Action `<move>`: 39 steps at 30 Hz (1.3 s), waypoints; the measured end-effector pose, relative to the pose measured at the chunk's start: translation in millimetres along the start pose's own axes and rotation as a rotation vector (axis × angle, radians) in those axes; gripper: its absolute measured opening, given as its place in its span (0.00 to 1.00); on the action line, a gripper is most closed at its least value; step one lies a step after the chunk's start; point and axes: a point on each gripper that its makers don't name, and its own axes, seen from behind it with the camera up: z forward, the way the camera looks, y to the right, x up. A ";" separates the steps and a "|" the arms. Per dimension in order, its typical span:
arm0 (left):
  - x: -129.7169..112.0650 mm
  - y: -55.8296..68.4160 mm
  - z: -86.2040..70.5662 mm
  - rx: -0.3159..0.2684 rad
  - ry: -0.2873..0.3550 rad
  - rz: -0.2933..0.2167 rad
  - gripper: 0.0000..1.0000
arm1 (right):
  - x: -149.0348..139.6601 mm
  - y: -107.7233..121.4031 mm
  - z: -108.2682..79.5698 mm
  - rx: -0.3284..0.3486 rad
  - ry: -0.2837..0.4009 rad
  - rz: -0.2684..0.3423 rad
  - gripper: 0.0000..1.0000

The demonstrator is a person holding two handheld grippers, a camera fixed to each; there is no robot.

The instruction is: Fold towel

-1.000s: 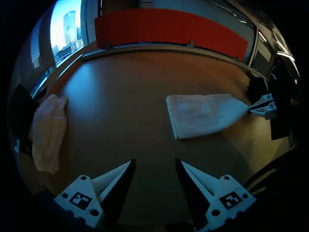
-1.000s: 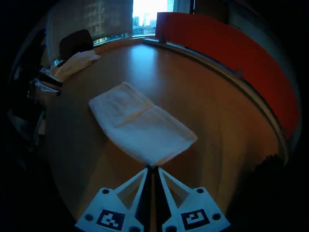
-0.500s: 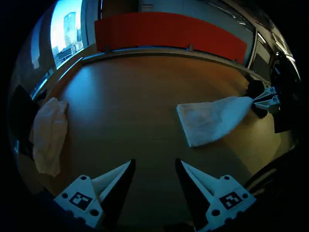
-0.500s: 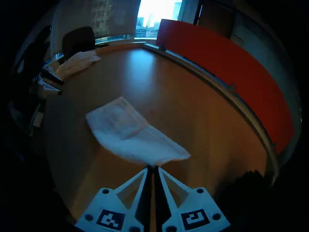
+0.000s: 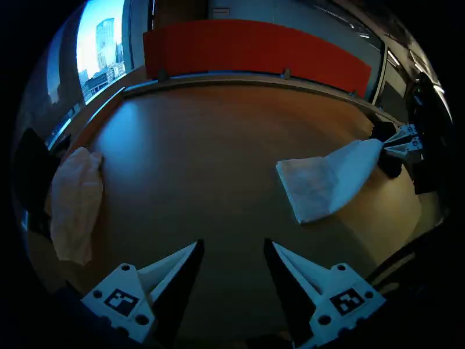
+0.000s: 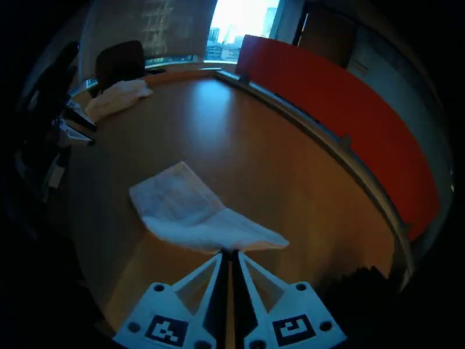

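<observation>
The right gripper (image 6: 231, 256) is clenched, both fingers pinching the near edge of the white towel (image 6: 186, 212). That end is held up off the wooden table (image 6: 261, 151), and the rest slopes away toward 11 o'clock, lying flat and folded double with a crease across it. The left gripper (image 5: 232, 247) hovers with its fingers spread, grasping nothing. From it the towel sits at 2 o'clock, and a crumpled cloth (image 5: 72, 203) lies at 9 o'clock, well apart.

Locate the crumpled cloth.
In the left gripper view, the crumpled cloth lies at the far left edge of the table, apart from the towel on the right.
</observation>
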 end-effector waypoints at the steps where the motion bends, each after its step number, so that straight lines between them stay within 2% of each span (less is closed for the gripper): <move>1: 0.1 -0.3 -0.6 0.000 0.001 -0.001 0.75 | 3.3 -1.8 0.9 0.005 0.004 -0.004 0.03; 10: -0.1 -5.5 -9.5 0.010 0.016 -0.018 0.75 | 34.7 -27.4 16.1 0.065 0.039 -0.042 0.03; 22: -6.2 -17.9 -25.5 0.032 0.028 -0.050 0.75 | 65.4 -73.1 40.7 0.160 0.061 -0.088 0.03; 26: -7.9 -25.0 -33.2 0.047 0.034 -0.060 0.75 | 73.0 -95.2 53.0 0.208 0.060 -0.089 0.03; 32: -16.0 -38.8 -46.8 0.081 0.037 -0.075 0.75 | 71.4 -129.0 76.2 0.271 0.042 -0.101 0.03; 39: -28.2 -47.9 -56.3 0.103 0.033 -0.105 0.75 | 57.3 -147.5 100.9 0.308 -0.007 -0.069 0.03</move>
